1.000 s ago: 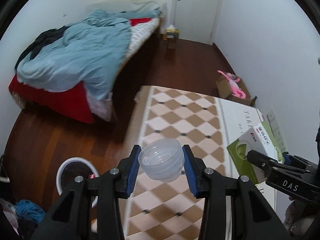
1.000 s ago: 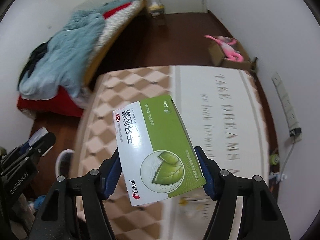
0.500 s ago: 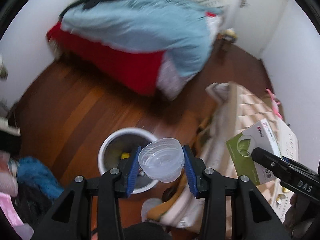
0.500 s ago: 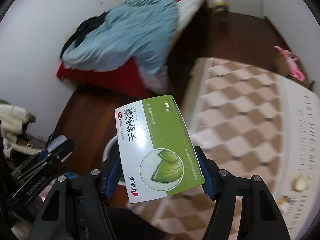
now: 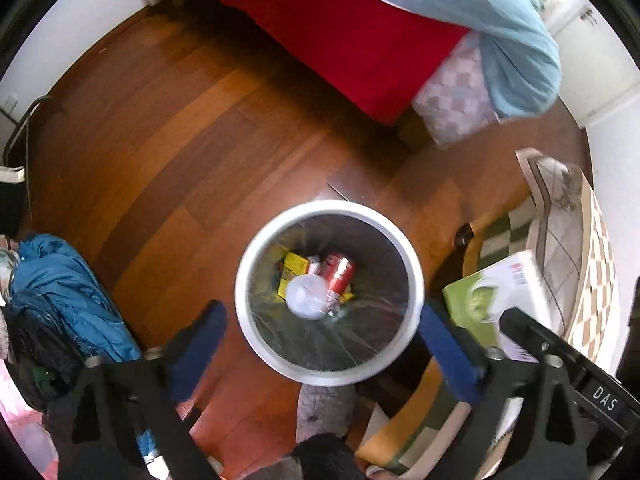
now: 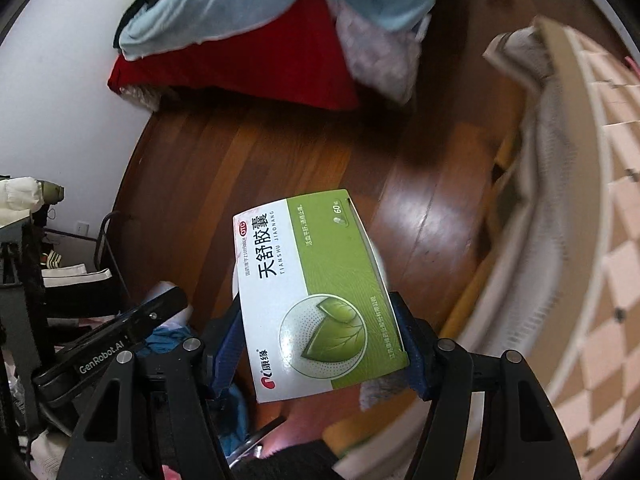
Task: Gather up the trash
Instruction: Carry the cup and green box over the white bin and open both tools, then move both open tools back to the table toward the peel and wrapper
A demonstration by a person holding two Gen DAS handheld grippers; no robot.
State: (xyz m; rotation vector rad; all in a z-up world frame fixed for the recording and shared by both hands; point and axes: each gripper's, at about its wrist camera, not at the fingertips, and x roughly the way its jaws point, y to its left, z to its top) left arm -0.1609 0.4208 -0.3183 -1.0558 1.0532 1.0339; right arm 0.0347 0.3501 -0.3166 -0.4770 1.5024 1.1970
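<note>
A white-rimmed round trash bin (image 5: 256,256) with a dark liner stands on the wooden floor. Inside lie a clear plastic cup (image 5: 306,296), a red can (image 5: 338,274) and yellow packaging (image 5: 294,264). My left gripper (image 5: 324,340) is open and empty, with its blue pads either side of the bin's near rim, above it. My right gripper (image 6: 320,344) is shut on a green and white medicine box (image 6: 316,292); the box also shows in the left wrist view (image 5: 492,300), to the right of the bin. The bin is mostly hidden behind the box in the right wrist view.
A bed with red sheet (image 5: 360,32) and light blue blanket (image 5: 500,20) stands beyond the bin. A table with checkered cloth (image 6: 600,240) is to the right. Blue clothes (image 5: 68,292) lie left of the bin. A black rack (image 6: 24,280) stands at the left wall.
My left gripper swung from over the table to above the bin and opened; the clear cup fell into the bin. My right gripper followed with the box still held.
</note>
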